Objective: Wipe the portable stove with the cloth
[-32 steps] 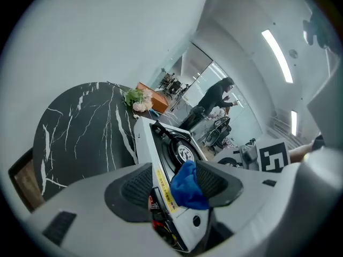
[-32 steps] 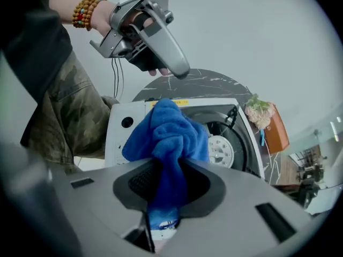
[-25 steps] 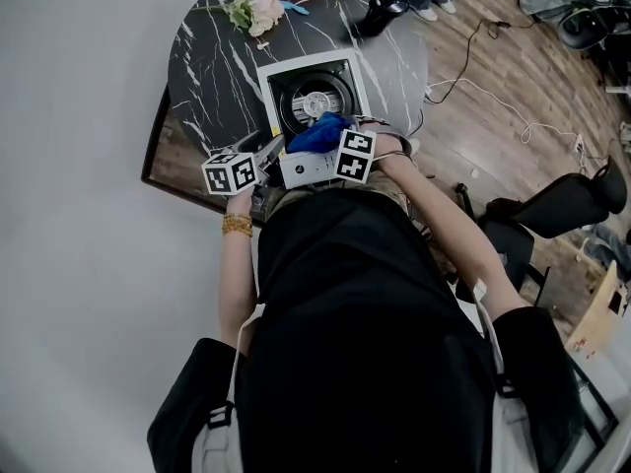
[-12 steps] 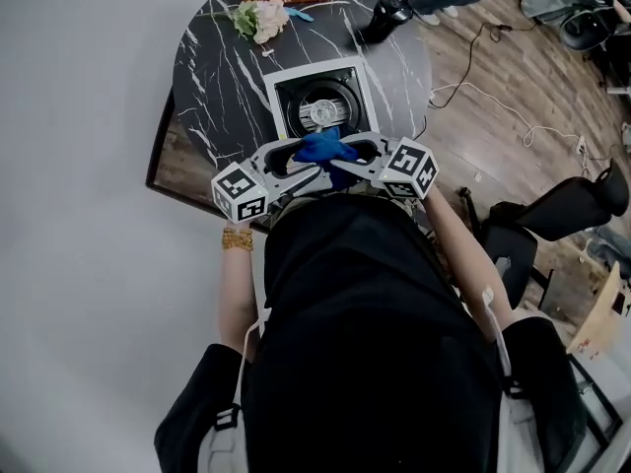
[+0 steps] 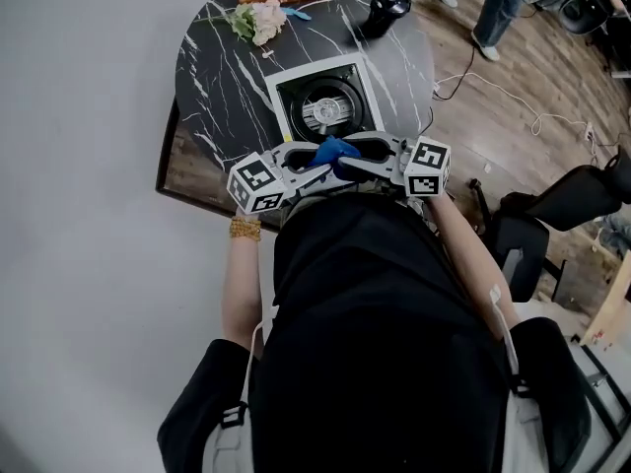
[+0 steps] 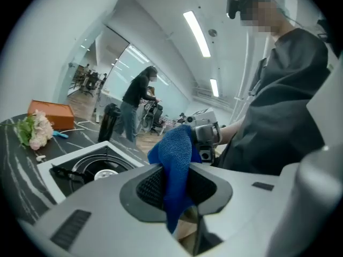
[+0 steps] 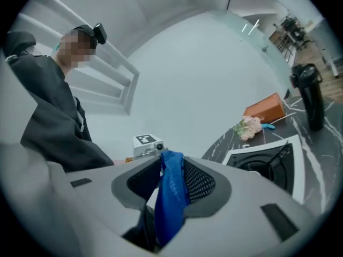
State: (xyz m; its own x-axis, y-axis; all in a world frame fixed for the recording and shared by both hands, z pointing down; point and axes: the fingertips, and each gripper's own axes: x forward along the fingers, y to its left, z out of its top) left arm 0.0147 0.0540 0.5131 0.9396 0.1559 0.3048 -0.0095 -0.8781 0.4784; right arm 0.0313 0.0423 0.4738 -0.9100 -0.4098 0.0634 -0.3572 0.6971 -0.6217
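Mid-frame, the left gripper [image 5: 308,159], jaws just closing, and the right gripper [image 5: 367,156], jaws just loosening, both pinch the blue cloth [image 5: 333,152]. The stove [image 5: 325,106] sits just above.

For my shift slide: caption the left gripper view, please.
Left gripper, jaws just closed on the blue cloth, holds it up near the portable stove.
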